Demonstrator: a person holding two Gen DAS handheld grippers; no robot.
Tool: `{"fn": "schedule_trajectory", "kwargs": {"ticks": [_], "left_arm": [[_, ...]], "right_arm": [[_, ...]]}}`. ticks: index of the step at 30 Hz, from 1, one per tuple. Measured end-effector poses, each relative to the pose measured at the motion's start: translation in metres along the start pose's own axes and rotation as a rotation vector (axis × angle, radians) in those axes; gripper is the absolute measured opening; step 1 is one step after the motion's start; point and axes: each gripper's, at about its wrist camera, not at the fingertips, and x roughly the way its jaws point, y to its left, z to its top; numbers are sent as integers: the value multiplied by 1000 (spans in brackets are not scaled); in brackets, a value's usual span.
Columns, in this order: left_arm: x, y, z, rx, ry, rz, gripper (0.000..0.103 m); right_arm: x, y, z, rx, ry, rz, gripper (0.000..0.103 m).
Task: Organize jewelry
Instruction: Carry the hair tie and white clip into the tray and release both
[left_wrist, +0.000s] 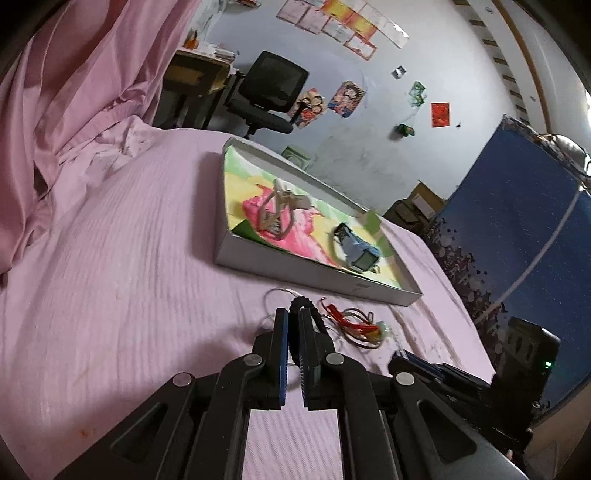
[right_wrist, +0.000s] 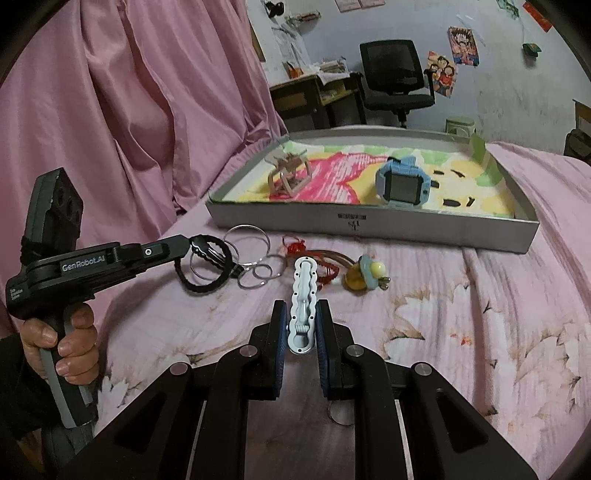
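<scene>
Jewelry lies scattered on the pink ribbed bedsheet just in front of a shallow grey cardboard box. The left gripper is clenched on a black wavy-edged bracelet, whose loop hangs from its tips; in the left wrist view the same band arches over the closed fingertips. The right gripper is clamped on a white plastic hair clip with scalloped sides, pointing forward. Thin clear rings sit near the bracelet, some overlapping it. A red knotted cord touches a brownish bangle, with a yellow and blue bead charm at its end. Inside the box, on a bright pink, yellow and green lining, rest a beige claw clip and a light blue square-faced watch. The left gripper's black body reads "GenRobot.AI". A small dark print marks the box's front wall, too small to read. A hand holds the left gripper's handle.
</scene>
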Motion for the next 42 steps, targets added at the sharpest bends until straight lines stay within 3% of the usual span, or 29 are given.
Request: {"fn": "schedule_trajectory", "kwargs": {"ticks": [12, 22, 31, 42], "left_arm": [[-13, -19, 16, 55, -75, -6, 5], [26, -29, 64, 103, -130, 68, 5], [67, -22, 79, 171, -85, 175, 5], [99, -10, 82, 149, 33, 248, 6]], "right_arm": [[-15, 7, 3, -10, -51, 23, 14], [-5, 1, 61, -46, -141, -46, 14], [53, -10, 106, -23, -102, -102, 14], [97, -16, 103, 2, 3, -137, 14]]}}
